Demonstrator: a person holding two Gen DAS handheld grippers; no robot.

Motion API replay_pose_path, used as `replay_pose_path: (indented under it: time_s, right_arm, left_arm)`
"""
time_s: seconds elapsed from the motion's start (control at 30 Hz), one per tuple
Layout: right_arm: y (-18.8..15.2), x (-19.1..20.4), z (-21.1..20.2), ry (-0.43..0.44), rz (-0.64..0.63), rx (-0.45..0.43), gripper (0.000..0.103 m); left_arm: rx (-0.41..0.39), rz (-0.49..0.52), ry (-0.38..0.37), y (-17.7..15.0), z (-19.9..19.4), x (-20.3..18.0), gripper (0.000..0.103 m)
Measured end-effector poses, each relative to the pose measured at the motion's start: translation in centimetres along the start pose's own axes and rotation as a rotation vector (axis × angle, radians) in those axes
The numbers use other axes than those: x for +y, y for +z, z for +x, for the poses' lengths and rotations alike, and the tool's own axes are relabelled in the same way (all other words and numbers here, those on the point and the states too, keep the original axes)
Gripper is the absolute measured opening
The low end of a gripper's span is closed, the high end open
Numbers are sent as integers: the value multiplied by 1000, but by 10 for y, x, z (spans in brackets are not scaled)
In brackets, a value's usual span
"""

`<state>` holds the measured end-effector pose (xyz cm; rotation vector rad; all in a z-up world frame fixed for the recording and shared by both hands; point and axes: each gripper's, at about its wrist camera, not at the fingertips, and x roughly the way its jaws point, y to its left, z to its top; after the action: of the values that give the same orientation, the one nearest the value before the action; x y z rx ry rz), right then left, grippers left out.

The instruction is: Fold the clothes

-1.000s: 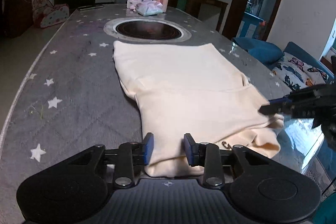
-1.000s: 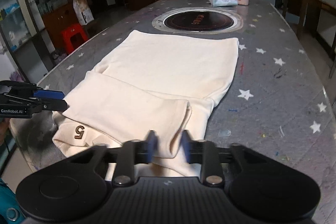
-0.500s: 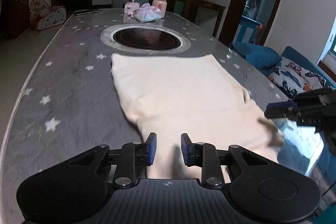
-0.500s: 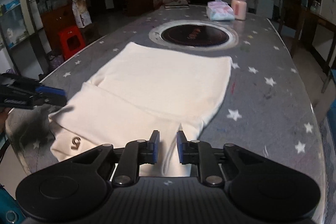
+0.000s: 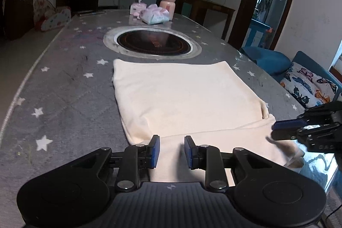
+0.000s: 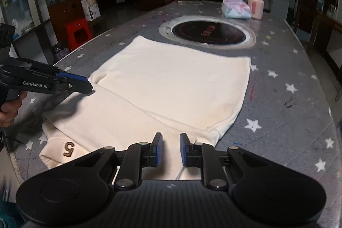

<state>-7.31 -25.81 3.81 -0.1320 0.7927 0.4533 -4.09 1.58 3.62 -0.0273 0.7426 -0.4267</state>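
Observation:
A cream garment (image 5: 183, 99) lies folded flat on the grey star-patterned table (image 5: 64, 99), and its near fold runs under both tools. In the right wrist view the garment (image 6: 171, 82) shows a brown "5" mark (image 6: 69, 149) at its near left corner. My left gripper (image 5: 172, 149) hovers over the near edge, fingers a little apart, with only cloth showing below the gap. From the right wrist view the left gripper (image 6: 88, 87) casts a shadow on the fabric. My right gripper (image 6: 171, 150) hovers likewise, holding nothing; the left wrist view shows this right gripper (image 5: 275, 127) from the side.
A round inset cooktop (image 5: 152, 41) lies just beyond the garment. A tissue pack (image 5: 155, 15) and a pink bottle (image 5: 168, 4) stand at the far end. A blue sofa with a butterfly cushion (image 5: 310, 87) is off the right edge, a red stool (image 6: 78, 33) off the left.
Both grippers have lifted off the garment's near edge, and their fingers stand slightly closer together. The left gripper has moved inward over the cloth. The near fold now lies smoother.

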Motion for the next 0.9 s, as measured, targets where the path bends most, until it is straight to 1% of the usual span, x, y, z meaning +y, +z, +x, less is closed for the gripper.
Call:
replay_pose_path:
  time_s: [0.07, 0.13, 0.2, 0.27, 0.33, 0.37, 0.4, 0.53, 0.73, 0.8, 0.9]
  right_arm:
    - [-1, 4, -7, 12, -17, -7, 17]
    - [-6, 10, -11, 23, -41, 0, 19]
    - [-12, 14, -8, 14, -66, 21, 22]
    - [-16, 17, -9, 6, -81, 28, 22]
    - [-16, 21, -14, 10, -87, 14, 23]
    - [-17, 23, -17, 12, -90, 8, 25]
    - [-17, 24, -19, 14, -93, 4, 27]
    - [-26, 29, -13, 12, -113, 32, 28]
    - [-23, 33, -34, 7, -146, -6, 29]
    - [-24, 32, -42, 5, -159, -6, 34]
    - [-30, 32, -51, 3, -182, 12, 34]
  left_arm:
    - [15, 9, 10, -5, 1, 1, 29]
    - [27, 25, 26, -10, 3, 2, 33]
    - [24, 49, 45, -11, -1, -3, 32]
    - [7, 91, 55, -12, -10, -12, 32]
    - [-16, 136, 33, -15, -22, -22, 33]
    - [-20, 154, 22, -17, -26, -27, 32]
    - [-17, 168, 17, -19, -28, -29, 32]
    - [-2, 223, -3, -29, -35, -40, 32]
    - [19, 306, -34, -42, -46, -55, 33]
    - [21, 358, -45, -48, -56, -56, 33]
    - [40, 446, -57, -61, -64, -62, 34]
